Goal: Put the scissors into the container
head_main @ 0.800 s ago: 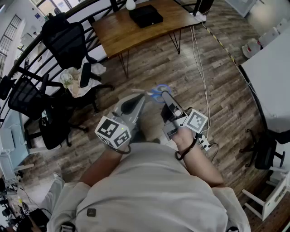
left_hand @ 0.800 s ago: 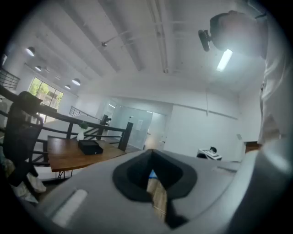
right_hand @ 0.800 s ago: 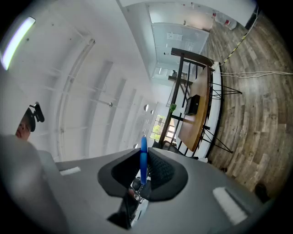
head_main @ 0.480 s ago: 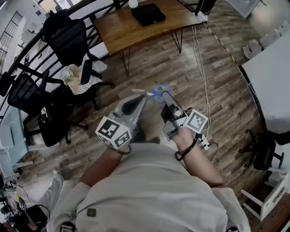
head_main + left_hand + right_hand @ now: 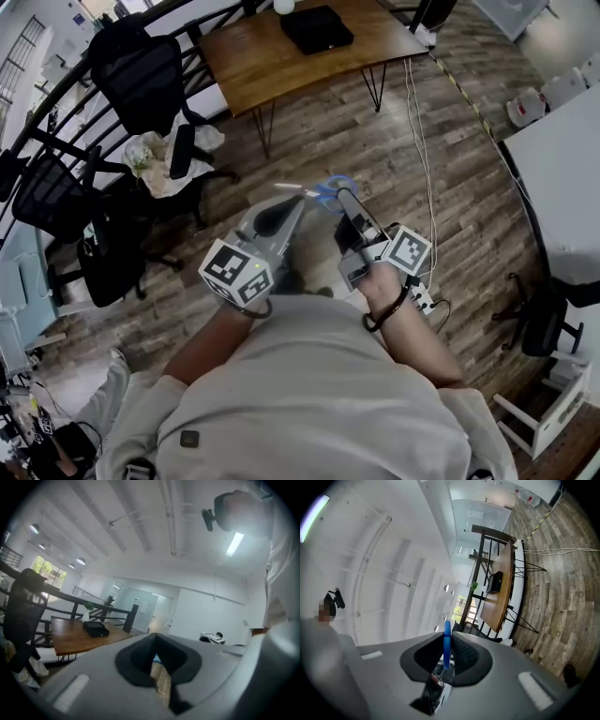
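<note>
Blue-handled scissors [image 5: 328, 191] hang in the air above the wooden floor, blades pointing left. My right gripper [image 5: 343, 195] is shut on their blue handle [image 5: 447, 641], which shows edge-on between the jaws in the right gripper view. My left gripper [image 5: 299, 202] is just left of it, jaws together with nothing between them [image 5: 157, 667]. A black box [image 5: 319, 28] lies on the brown wooden table [image 5: 253, 61] far ahead; it also shows in the left gripper view [image 5: 96, 629] and the right gripper view [image 5: 496, 582].
Black office chairs [image 5: 141, 84] and a railing stand at the left. White cables [image 5: 422, 169] run along the plank floor at the right. A white table [image 5: 562, 178] fills the right edge. A power strip [image 5: 422, 300] lies by my right wrist.
The table and floor have slid slightly in the head view as the person moves. Both grippers keep the same pose, and the scissors stay in the right jaws.
</note>
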Action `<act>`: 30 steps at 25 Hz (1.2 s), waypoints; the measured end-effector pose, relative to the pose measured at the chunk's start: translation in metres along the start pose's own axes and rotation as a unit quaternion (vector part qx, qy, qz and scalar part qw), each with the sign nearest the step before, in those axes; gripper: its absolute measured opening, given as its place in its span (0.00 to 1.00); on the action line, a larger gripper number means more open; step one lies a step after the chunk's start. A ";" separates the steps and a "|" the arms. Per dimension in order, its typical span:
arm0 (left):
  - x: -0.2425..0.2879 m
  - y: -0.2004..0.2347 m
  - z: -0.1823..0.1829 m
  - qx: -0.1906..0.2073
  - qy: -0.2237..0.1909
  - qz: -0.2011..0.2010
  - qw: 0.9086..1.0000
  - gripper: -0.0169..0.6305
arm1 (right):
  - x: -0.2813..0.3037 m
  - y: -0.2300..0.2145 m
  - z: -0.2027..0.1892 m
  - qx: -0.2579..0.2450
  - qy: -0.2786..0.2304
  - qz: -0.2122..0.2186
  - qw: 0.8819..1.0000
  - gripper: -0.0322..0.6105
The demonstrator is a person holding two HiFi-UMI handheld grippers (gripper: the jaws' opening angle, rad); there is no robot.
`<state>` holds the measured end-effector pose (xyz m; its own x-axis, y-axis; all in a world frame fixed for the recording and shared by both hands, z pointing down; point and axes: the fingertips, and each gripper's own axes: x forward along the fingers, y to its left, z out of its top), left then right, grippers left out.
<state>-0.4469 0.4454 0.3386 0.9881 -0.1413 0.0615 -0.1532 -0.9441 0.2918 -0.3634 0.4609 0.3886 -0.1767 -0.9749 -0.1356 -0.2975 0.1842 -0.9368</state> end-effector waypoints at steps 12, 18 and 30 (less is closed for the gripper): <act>0.035 0.126 0.064 0.009 0.005 -0.042 0.999 0.03 | 0.141 -0.011 0.038 -0.015 -0.025 -0.005 1.000 0.13; 0.044 0.164 0.077 0.004 0.011 -0.053 0.999 0.03 | 0.178 -0.018 0.049 -0.008 -0.042 -0.013 0.999 0.13; 0.105 0.204 0.075 -0.006 0.019 -0.037 0.999 0.03 | 0.214 -0.056 0.102 0.005 -0.031 -0.010 0.999 0.13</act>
<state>-0.3732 0.2153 0.3329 0.9953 -0.0599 0.0757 -0.0805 -0.9480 0.3079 -0.2886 0.2288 0.3794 -0.1121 -0.9843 -0.1360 -0.2914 0.1634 -0.9425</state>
